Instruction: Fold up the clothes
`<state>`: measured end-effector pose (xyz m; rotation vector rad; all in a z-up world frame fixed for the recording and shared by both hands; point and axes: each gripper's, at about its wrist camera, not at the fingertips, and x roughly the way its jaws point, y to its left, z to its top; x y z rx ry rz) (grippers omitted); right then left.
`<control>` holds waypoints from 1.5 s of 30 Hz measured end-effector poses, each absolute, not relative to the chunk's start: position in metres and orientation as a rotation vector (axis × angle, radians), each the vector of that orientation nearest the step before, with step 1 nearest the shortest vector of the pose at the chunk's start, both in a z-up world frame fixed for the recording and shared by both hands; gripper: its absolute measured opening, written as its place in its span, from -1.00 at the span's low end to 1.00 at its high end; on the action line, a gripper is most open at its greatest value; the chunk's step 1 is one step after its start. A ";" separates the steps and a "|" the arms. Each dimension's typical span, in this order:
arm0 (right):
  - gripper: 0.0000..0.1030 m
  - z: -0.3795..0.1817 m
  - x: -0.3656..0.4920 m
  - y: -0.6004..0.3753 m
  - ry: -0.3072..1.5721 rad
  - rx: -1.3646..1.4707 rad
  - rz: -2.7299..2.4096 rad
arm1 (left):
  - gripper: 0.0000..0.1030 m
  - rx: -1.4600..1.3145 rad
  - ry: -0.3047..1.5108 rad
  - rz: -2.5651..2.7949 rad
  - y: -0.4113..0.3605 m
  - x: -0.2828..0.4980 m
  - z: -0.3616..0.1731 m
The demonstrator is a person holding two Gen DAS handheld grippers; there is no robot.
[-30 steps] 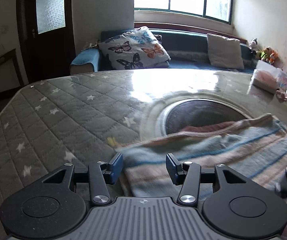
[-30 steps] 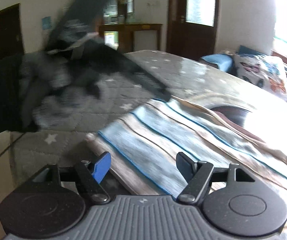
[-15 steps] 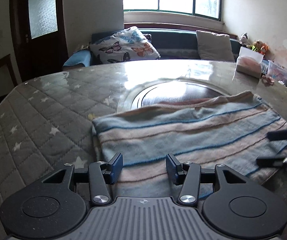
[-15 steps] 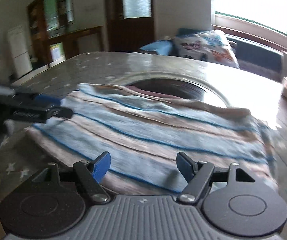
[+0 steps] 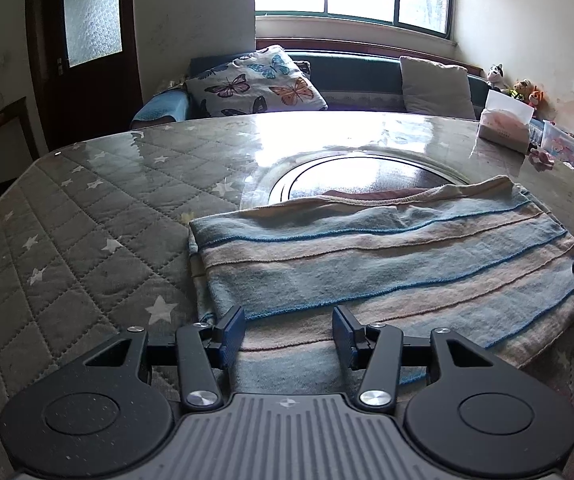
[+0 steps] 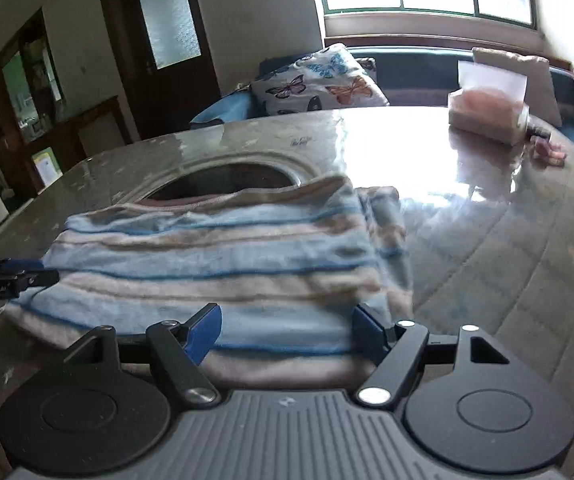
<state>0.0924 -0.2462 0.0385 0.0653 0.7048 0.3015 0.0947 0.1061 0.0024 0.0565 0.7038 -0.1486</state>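
The striped cloth [image 5: 387, 264] is lying flat on the tabletop [image 5: 107, 208], stretching side to side, with the left gripper [image 5: 289, 330] and right gripper [image 6: 287, 326] hovering over opposite near corners, fingers wide apart, holding nothing.

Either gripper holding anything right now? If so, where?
Nothing held. Left gripper and right gripper are both open over the near edge of the striped garment.

The right gripper [image 6: 285, 326] hangs with fingers [image 6: 203, 326] spread (nothing held) over the folded striped garment [image 6: 215, 256].
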 end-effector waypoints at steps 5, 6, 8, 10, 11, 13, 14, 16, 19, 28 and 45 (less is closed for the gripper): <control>0.45 0.045 0.118 -0.238 0.678 0.055 0.336 | 0.01 0.047 0.714 -0.140 0.109 0.100 0.003; 0.45 0.043 0.125 -0.237 0.685 0.058 0.341 | 0.01 0.042 0.719 -0.138 0.110 0.102 0.003; 0.45 0.037 0.136 -0.235 0.703 0.063 0.345 | 0.01 0.040 0.722 -0.138 0.111 0.103 0.002; 0.45 0.030 0.144 -0.236 0.728 0.066 0.339 | 0.01 0.037 0.725 -0.137 0.113 0.105 0.002; 0.44 0.028 0.147 -0.237 0.737 0.067 0.334 | 0.01 0.034 0.727 -0.133 0.114 0.107 0.003; 0.44 0.029 0.148 -0.238 0.735 0.060 0.334 | 0.01 0.028 0.732 -0.126 0.117 0.112 0.004; 0.44 0.032 0.149 -0.238 0.730 0.053 0.334 | 0.01 0.025 0.734 -0.122 0.119 0.115 0.005; 0.44 0.035 0.154 -0.235 0.719 0.044 0.341 | 0.01 0.021 0.738 -0.113 0.121 0.121 0.006; 0.43 0.040 0.171 -0.228 0.707 0.033 0.358 | 0.01 0.019 0.739 -0.098 0.123 0.134 0.008; 0.24 0.031 0.222 -0.217 0.736 0.029 0.358 | -0.03 0.027 0.750 -0.065 0.128 0.170 0.007; 0.13 0.028 0.231 -0.210 0.737 -0.016 0.327 | 0.03 -0.071 0.769 -0.027 0.152 0.197 0.002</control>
